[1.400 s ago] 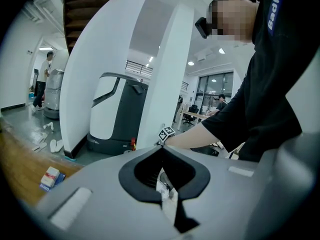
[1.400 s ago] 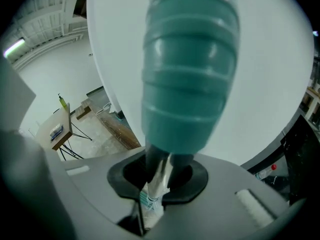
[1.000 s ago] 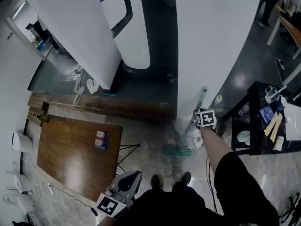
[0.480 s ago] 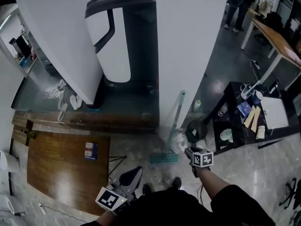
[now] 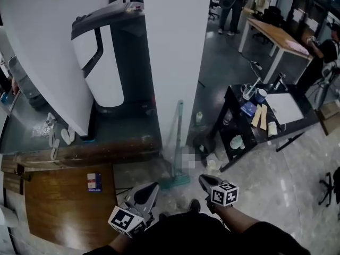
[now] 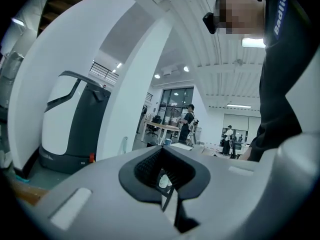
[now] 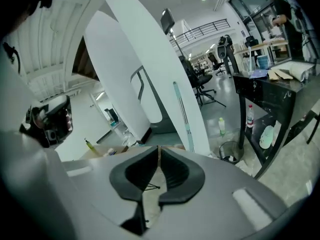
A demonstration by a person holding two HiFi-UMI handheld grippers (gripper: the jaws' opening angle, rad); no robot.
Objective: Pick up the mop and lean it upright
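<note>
The mop (image 5: 177,136) leans upright against the white pillar (image 5: 170,47), its teal head (image 5: 174,181) on the floor. No gripper touches it. In the right gripper view its handle (image 7: 182,113) rests on the pillar ahead; the left gripper view shows the handle (image 6: 124,145) small and far off. My right gripper (image 5: 203,178) is pulled back near my body. Its jaws have just been closing and now stand shut, empty. My left gripper (image 5: 150,188) hovers low on the left, its jaws together with nothing between them.
A black table (image 5: 289,122) with cups and papers stands to the right, a dark bin (image 5: 204,142) beside the pillar. A grey-and-white floor machine (image 5: 106,68) is behind on the left. A wooden table (image 5: 58,206) lies at lower left. People stand at far desks.
My right gripper has let go of the mop handle and drawn back towards me, closing empty. The mop stays leaning on the pillar. The head view has swung right.
</note>
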